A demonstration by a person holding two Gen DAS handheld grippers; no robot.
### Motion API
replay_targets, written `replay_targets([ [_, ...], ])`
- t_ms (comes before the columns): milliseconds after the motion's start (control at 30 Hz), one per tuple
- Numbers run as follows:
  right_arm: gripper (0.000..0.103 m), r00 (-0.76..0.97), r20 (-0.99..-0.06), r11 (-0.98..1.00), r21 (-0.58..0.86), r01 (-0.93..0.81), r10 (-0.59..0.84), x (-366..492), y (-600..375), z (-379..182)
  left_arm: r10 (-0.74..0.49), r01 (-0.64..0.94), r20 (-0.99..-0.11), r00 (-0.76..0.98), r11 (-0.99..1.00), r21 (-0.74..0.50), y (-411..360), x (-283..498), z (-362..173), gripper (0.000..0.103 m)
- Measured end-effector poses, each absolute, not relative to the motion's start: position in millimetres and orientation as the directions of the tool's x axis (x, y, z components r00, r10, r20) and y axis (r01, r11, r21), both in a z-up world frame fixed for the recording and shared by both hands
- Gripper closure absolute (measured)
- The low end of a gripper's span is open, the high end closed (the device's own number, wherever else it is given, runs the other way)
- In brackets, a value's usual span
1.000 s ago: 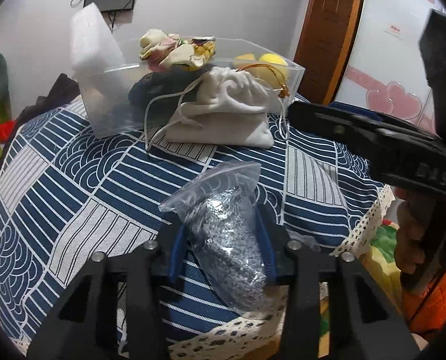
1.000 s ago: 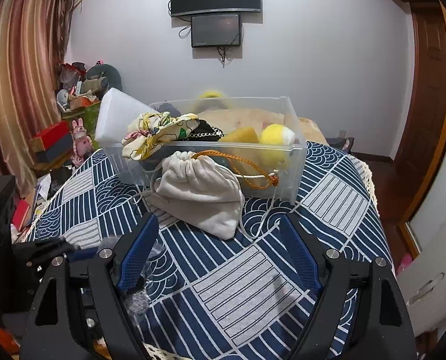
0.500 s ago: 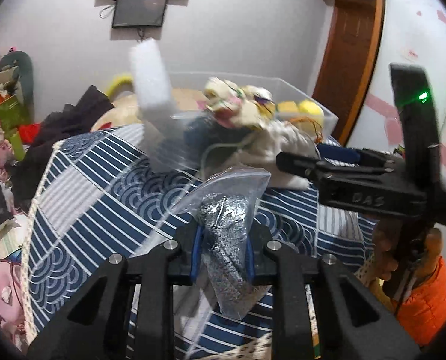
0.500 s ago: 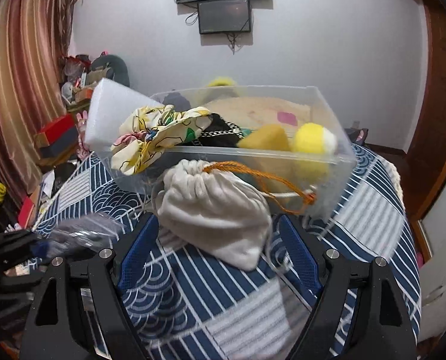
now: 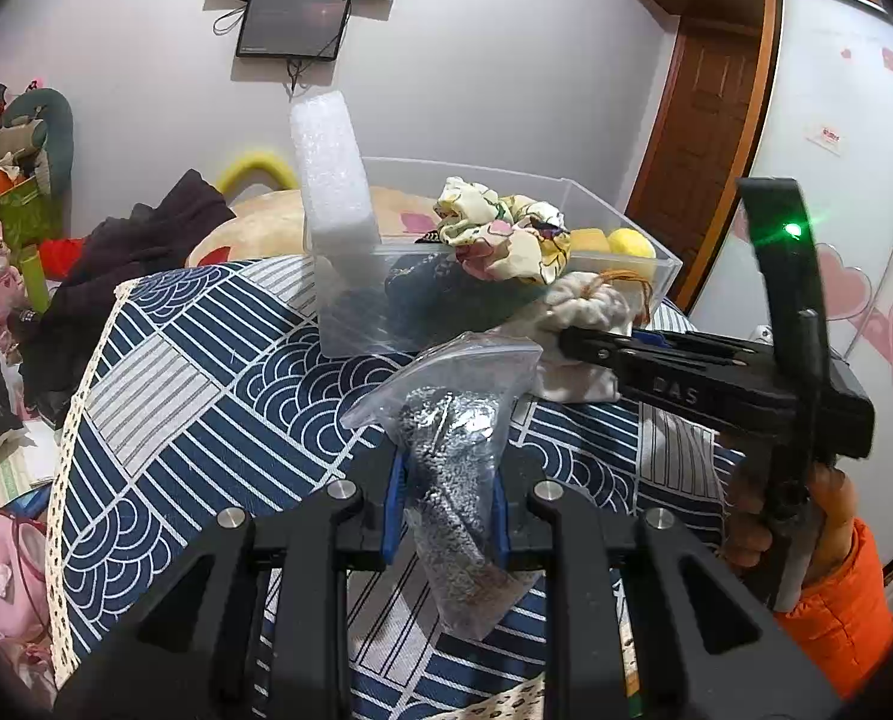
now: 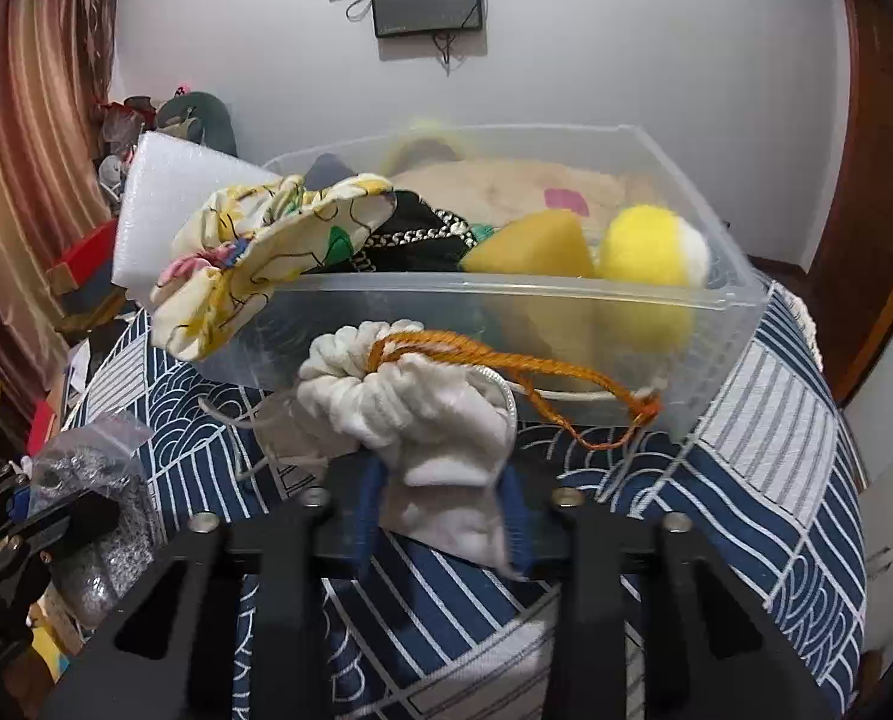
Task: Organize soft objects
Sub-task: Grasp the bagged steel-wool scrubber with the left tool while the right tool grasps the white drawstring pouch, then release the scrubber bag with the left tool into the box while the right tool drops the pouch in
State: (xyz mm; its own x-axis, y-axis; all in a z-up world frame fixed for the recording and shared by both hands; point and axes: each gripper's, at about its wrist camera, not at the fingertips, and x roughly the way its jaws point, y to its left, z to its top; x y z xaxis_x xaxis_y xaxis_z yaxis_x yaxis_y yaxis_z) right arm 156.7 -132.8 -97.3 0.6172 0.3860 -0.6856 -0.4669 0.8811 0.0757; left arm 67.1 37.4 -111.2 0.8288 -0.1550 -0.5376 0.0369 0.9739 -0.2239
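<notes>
My left gripper [image 5: 446, 504] is shut on a clear zip bag of silver glitter-like material [image 5: 455, 468], held above the patterned cloth. The bag also shows in the right wrist view [image 6: 92, 480]. My right gripper [image 6: 443, 510] is shut on a white drawstring pouch [image 6: 422, 420] with an orange cord [image 6: 506, 360], just in front of the clear plastic bin [image 6: 566, 300]. The pouch also shows in the left wrist view [image 5: 584, 306]. The bin [image 5: 656, 267] holds a floral cloth [image 6: 254, 252], a yellow ball [image 6: 650, 252], a yellow sponge [image 6: 530, 252] and a white foam block [image 5: 332, 174].
The table wears a blue and white patterned cloth [image 5: 194, 384] with a lace edge. A dark garment [image 5: 134, 264] and a beige plush [image 5: 248, 222] lie behind the table. Toys and clutter stand at the left. A wooden door [image 5: 698, 138] is at the right.
My right gripper moved forward and closed on the white pouch. My left gripper lifted the zip bag and swung its view left, toward the bin.
</notes>
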Motion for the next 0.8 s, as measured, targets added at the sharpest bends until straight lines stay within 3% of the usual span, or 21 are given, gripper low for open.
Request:
replay_targets([
  [133,0.087,0.637,-0.661,0.875,0.063,-0.48,0.397,142.5,-145.3,-89.1,-0.151,0.042,-0.518,0.842,0.976,-0.216,39.2,69.8,-101.7,0.08],
  [433,0.087,0.71,-0.554,0.869,0.054,-0.492,0.436,112.3,-177.3,-45.2,-0.147,0.07,-0.411,0.9,0.978,-0.196,35.7,78.0,-56.2,0.08],
  [800,0.087,0.813,-0.431,0.897,-0.018,-0.442,0.392,140.6,-157.5,0.1,-0.107,0.064,-0.315,0.943,0.987,-0.145,30.2,112.6,-9.2,0.08],
])
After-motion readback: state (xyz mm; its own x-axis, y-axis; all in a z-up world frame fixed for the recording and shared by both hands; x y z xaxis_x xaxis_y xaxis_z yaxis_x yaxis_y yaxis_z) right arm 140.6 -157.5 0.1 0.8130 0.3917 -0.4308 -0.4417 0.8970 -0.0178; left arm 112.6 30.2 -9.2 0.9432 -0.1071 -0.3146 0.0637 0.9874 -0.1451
